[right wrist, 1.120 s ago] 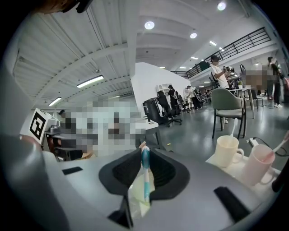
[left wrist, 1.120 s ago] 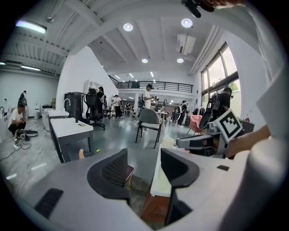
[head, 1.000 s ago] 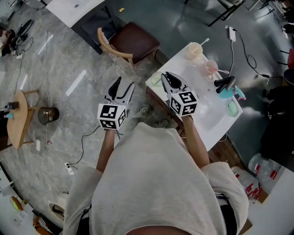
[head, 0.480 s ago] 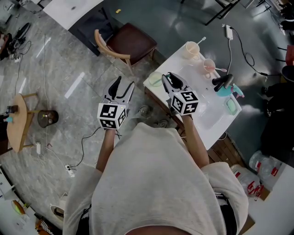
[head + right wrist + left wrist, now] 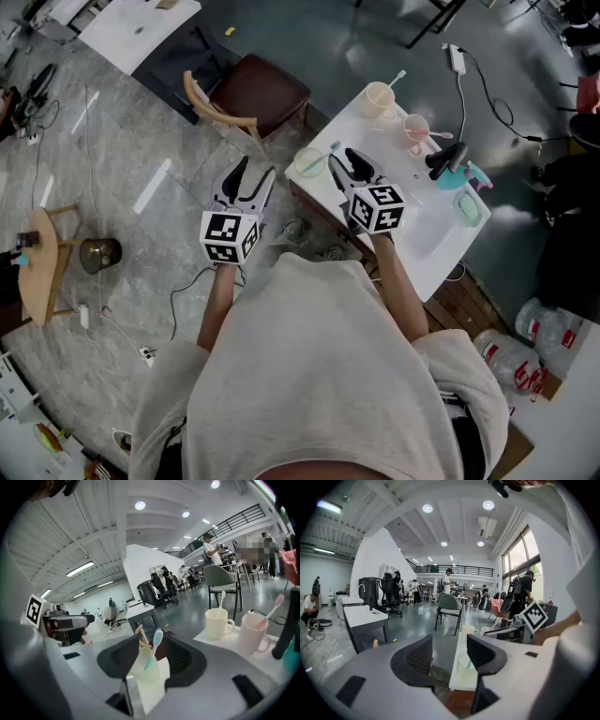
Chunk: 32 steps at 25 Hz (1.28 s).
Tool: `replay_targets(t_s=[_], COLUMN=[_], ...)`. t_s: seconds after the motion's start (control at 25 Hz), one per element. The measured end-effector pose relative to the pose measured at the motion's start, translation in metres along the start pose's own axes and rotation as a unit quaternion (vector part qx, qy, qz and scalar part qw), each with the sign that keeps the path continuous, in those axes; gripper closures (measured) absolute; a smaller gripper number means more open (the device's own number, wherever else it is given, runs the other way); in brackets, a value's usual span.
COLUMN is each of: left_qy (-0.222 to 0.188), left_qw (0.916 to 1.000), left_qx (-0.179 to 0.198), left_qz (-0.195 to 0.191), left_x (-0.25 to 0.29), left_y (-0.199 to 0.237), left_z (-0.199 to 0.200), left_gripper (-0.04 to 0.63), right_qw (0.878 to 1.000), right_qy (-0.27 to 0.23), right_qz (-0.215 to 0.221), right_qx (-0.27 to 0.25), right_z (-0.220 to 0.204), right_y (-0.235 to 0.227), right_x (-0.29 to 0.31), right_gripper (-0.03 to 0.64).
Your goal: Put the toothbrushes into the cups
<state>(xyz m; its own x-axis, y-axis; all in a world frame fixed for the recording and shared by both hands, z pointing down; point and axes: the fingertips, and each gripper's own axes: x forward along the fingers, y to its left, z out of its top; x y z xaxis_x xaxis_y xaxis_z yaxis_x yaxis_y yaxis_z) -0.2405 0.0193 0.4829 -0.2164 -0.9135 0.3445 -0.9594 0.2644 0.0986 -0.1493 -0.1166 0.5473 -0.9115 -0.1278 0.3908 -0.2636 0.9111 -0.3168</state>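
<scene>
A pale green cup (image 5: 308, 162) stands at the near left corner of the white table (image 5: 417, 239), with a teal toothbrush (image 5: 153, 648) leaning in it. My right gripper (image 5: 345, 162) is just beside this cup; in the right gripper view the green cup (image 5: 146, 667) shows between my right gripper's jaws (image 5: 151, 656), which have just been opening and do not press on it. Further back stand a cream cup (image 5: 379, 97) with a white toothbrush and a pink cup (image 5: 415, 127) with a pink one. My left gripper (image 5: 253, 174) hangs open and empty over the floor, left of the table.
A black hair dryer (image 5: 447, 160), a teal object (image 5: 462, 179) and a green soap dish (image 5: 471, 209) lie on the table's right side. A wooden chair with a brown seat (image 5: 255, 92) stands beyond the table's left corner. Cables cross the floor.
My right gripper's jaws have spread apart and drawn back a little from the green cup, which now shows with the toothbrush in it. The left gripper has barely shifted.
</scene>
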Motion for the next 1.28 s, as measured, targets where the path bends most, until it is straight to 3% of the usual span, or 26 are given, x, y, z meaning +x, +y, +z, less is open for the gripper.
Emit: replay_targets(t_s=[0.32, 0.56, 1.0, 1.28], left_qy=[-0.003, -0.003, 0.001, 0.002], left_qw=[0.9999, 0.9991, 0.9892, 0.9768], left_qx=[0.008, 0.017, 0.048, 0.065], left_qz=[-0.011, -0.039, -0.139, -0.204], left_x=[0.004, 0.015, 0.052, 0.067], left_y=[-0.011, -0.031, -0.104, -0.154], left_z=[0.006, 0.009, 0.021, 0.024], left_gripper=[0.367, 0.367, 0.39, 0.475], right_qw=[1.0, 0.999, 0.984, 0.967], right_qy=[-0.01, -0.026, -0.064, -0.083], right_qz=[-0.011, -0.043, -0.165, -0.241], right_qx=[-0.003, -0.018, -0.015, 0.008], right_z=[0.003, 0.006, 0.004, -0.009], right_y=[-0.006, -0.015, -0.066, -0.09], right_x=[-0.017, -0.043, -0.136, -0.198], right_gripper=[0.453, 0.454, 0.503, 0.568])
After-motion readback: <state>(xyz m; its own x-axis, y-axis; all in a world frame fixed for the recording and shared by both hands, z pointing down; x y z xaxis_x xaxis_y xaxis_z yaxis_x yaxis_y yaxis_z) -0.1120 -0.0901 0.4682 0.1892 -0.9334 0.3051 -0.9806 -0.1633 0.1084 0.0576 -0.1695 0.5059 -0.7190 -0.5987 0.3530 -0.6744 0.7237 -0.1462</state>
